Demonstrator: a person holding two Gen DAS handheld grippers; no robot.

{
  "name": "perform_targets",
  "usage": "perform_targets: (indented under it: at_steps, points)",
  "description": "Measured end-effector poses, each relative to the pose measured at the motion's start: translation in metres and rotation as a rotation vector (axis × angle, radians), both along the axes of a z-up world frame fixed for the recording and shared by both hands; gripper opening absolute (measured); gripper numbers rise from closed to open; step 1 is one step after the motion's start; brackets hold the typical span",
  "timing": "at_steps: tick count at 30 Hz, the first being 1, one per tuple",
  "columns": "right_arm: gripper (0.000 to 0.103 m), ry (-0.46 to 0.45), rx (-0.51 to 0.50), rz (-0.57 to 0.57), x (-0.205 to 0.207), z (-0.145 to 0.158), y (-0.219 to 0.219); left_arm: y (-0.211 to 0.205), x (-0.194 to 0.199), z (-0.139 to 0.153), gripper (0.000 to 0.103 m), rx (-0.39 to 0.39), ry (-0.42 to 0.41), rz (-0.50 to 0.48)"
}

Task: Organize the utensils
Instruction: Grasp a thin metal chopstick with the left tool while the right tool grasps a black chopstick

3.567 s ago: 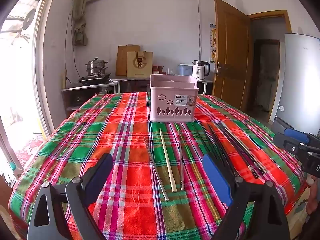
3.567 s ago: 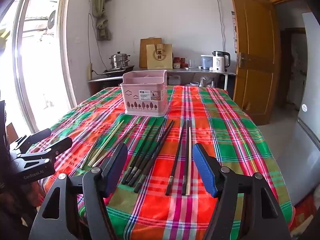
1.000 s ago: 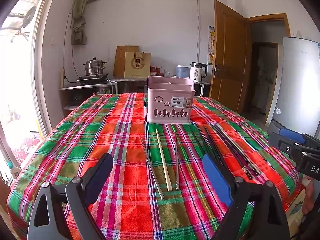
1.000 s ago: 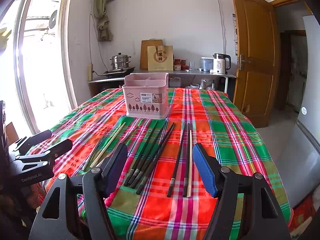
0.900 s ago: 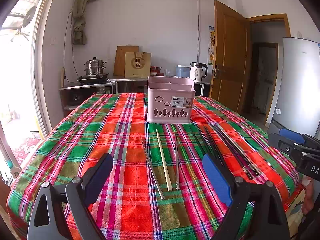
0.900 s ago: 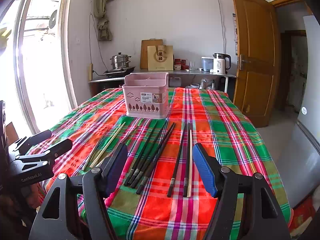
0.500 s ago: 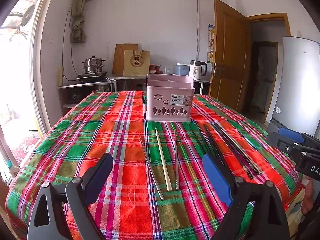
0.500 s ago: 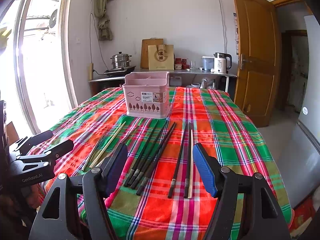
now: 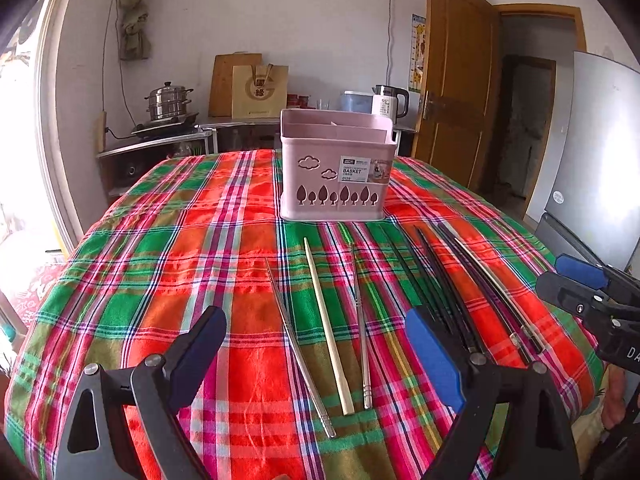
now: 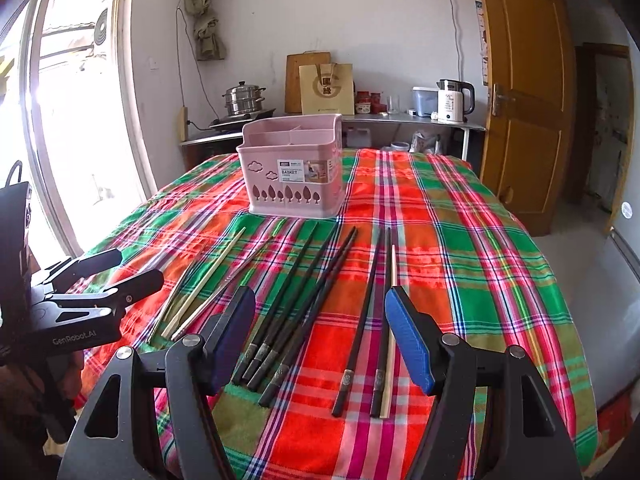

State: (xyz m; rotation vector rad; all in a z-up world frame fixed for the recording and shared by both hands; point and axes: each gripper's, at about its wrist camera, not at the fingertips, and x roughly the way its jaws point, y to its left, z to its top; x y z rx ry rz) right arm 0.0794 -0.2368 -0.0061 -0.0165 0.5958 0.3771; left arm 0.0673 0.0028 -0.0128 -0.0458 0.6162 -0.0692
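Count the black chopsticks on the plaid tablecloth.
6. Four black chopsticks lie bunched before the pink basket; a black pair lies to their right, beside a pale chopstick. Overlap could hide another.

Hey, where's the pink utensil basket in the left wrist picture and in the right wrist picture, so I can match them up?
Left wrist: the pink basket stands upper centre on the plaid tablecloth, beyond the chopsticks.
Right wrist: the pink basket stands upper centre-left, again beyond the chopsticks.
Shared landmark: the white electric kettle on the counter behind, right of the basket in both views.
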Motion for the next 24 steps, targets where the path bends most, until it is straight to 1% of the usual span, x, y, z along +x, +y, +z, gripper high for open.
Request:
perform_targets:
  at_steps: [1,3,4,5,7,8,9,10,11,12,15,18,22,24]
  points:
    - [0.068,0.018,0.003,-0.001,0.008,-0.002,0.0,-0.001,0.007,-0.001,0.091,0.002,0.014,-0.006]
    - [0.068,0.042,0.007,-0.001,0.019,-0.005,0.0,-0.002,0.022,-0.003,0.087,0.011,0.039,-0.019]
    - [0.067,0.055,0.002,-0.004,0.025,-0.007,0.001,-0.003,0.03,-0.004,0.087,0.017,0.053,-0.022]
    - [0.062,0.066,-0.003,-0.005,0.03,-0.008,0.002,-0.004,0.037,-0.005,0.086,0.017,0.066,-0.04]
    - [0.049,0.096,-0.014,-0.014,0.044,-0.012,0.004,-0.007,0.052,-0.006,0.086,0.014,0.101,-0.082]
    - [0.045,0.115,-0.017,-0.02,0.051,-0.014,0.005,-0.01,0.06,-0.007,0.085,0.014,0.119,-0.1]
    - [0.038,0.131,-0.017,-0.021,0.058,-0.016,0.005,-0.012,0.067,-0.008,0.082,0.016,0.135,-0.115]
    - [0.036,0.145,-0.016,-0.021,0.064,-0.018,0.006,-0.015,0.074,-0.01,0.081,0.017,0.151,-0.13]
    - [0.032,0.158,-0.017,-0.022,0.07,-0.019,0.006,-0.018,0.079,-0.012,0.077,0.017,0.167,-0.146]
    - [0.028,0.168,-0.018,-0.022,0.075,-0.021,0.008,-0.02,0.086,-0.015,0.071,0.02,0.184,-0.15]
    - [0.021,0.204,-0.007,-0.013,0.088,-0.026,0.01,-0.025,0.101,-0.024,0.059,0.018,0.228,-0.16]
    - [0.018,0.236,-0.005,-0.012,0.102,-0.031,0.012,-0.029,0.112,-0.031,0.048,0.004,0.266,-0.184]
    - [0.017,0.273,0.0,-0.02,0.116,-0.036,0.013,-0.033,0.12,-0.032,0.046,0.02,0.276,-0.199]
    - [0.017,0.275,-0.005,-0.018,0.122,-0.035,0.012,-0.026,0.121,-0.028,0.046,0.011,0.262,-0.177]
